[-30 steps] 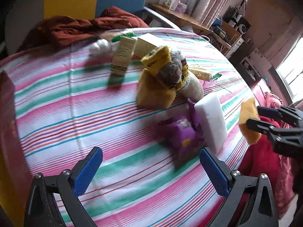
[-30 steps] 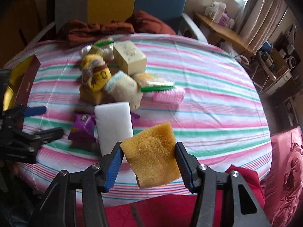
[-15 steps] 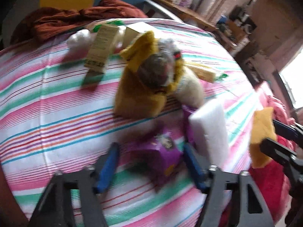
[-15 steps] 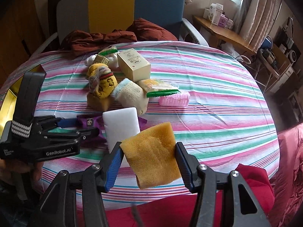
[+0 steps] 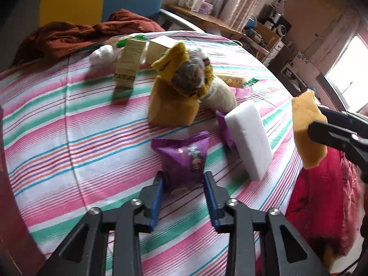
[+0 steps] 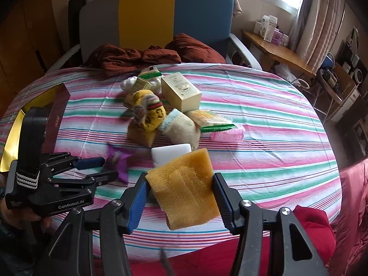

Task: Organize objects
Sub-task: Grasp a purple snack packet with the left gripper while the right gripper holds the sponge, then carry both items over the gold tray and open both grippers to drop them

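- Maroon cardboard with a gold inside: one open box [image 6: 34, 119] sits at the far left edge of the striped tablecloth [image 6: 264, 138], as I see it from the right wrist view.
- My left gripper [image 5: 183, 185] comes next; its two blue-padded fingers [image 5: 156, 197] are drawn in against one purple snack packet [image 5: 184, 158], one on each side, and the packet's lower end sits between them just above the cloth. A second bit of purple wrapper [image 5: 222, 127] shows under the white block; I cannot tell what it is.
- One upright printed carton [image 5: 128, 63] stands behind, near one white wad [image 5: 101, 54].
- One yellow knitted toy [image 6: 149, 112] sits mid-table on a tan base, touching one cream rolled sock [image 6: 181, 128] on its right.
- One beige box [image 6: 180, 92] lies behind them.
- One white foam block [image 5: 248, 138] lies just in front of the sock, tilted up on the purple wrapper.
- One green-edged yellow packet [image 6: 211, 119] and one pink brush [image 6: 227, 134] lie touching, to the right of the sock.
- My right gripper [image 6: 180, 196] has its two fingers pressed on one orange-yellow sponge [image 6: 184, 188], held in the air over the near table edge.
- One rust-brown cloth heap [image 6: 147, 55] lies on the chair beyond.
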Demonstrator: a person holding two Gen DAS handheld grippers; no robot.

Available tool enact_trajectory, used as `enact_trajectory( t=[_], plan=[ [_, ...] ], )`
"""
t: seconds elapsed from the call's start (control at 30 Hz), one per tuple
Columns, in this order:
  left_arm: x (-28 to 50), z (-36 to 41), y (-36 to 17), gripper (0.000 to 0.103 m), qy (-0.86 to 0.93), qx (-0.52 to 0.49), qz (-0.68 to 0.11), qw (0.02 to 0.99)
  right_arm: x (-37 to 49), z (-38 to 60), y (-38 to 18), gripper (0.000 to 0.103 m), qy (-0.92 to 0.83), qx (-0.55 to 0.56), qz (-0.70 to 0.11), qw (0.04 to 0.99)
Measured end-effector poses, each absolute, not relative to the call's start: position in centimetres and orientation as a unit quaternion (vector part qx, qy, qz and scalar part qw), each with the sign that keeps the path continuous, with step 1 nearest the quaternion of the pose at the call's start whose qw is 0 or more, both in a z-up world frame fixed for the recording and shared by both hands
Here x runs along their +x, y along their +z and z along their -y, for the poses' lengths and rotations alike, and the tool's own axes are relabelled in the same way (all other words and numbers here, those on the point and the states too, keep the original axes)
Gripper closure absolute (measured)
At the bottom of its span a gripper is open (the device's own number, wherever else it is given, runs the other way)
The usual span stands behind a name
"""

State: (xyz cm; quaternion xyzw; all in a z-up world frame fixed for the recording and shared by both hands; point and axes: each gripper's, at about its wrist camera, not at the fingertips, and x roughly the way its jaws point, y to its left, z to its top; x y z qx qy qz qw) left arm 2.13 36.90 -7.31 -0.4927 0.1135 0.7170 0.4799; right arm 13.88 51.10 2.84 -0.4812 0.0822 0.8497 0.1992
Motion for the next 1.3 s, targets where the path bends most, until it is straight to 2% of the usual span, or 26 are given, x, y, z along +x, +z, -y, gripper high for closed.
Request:
enact_trajectory(
  t=[0.07,0.13,0.4,0.5,0.53,0.57,0.6,0.8,1.0,1.17,1.3],
  plan=[
    [1.9,-36.7,-7.0,0.034,0.719,-0.491,-0.112,0.478,13.9,-50.9,2.9,0.047,0.851,-0.479,-0.082,0.198],
    [1.1,-37.1,-6.6,0.024,0.728,-0.487,-0.107,0.471,13.9,-50.8,2.9,0.047,0.852,-0.477,-0.085,0.199],
    [-0.1,-40.3,-7.1,0.024,0.738,-0.494,-0.126,0.443,14.3,-51.1,2.9,0.047,0.855,-0.468,-0.097,0.203],
    [-0.6,-41.1,-7.9,0.032,0.737,-0.500,-0.137,0.434,14.1,-51.2,2.7,0.047,0.855,-0.467,-0.102,0.203],
    [-0.8,-41.2,-8.3,0.050,0.734,-0.503,-0.144,0.433,14.0,-51.2,2.7,0.047,0.855,-0.466,-0.104,0.202],
    [-0.9,-41.2,-8.6,0.063,0.735,-0.499,-0.154,0.432,13.9,-51.1,2.7,0.047,0.856,-0.465,-0.104,0.201],
    [-0.9,-41.1,-8.4,0.066,0.738,-0.493,-0.154,0.434,13.8,-51.0,2.7,0.047,0.857,-0.463,-0.104,0.199],
    [-0.8,-37.3,-7.2,0.066,0.748,-0.469,-0.134,0.449,12.5,-49.5,3.5,0.047,0.869,-0.450,-0.103,0.179],
    [0.0,-30.6,-3.0,0.066,0.784,-0.426,-0.098,0.441,9.1,-46.3,4.4,0.047,0.884,-0.437,-0.099,0.130],
    [-1.5,-23.0,0.4,0.066,0.831,-0.388,-0.066,0.393,4.3,-40.6,4.8,0.047,0.896,-0.432,-0.085,0.047],
    [-3.7,-16.4,1.0,0.066,0.866,-0.376,-0.042,0.328,-0.6,-35.4,4.1,0.047,0.894,-0.439,-0.088,-0.018]
  ],
)
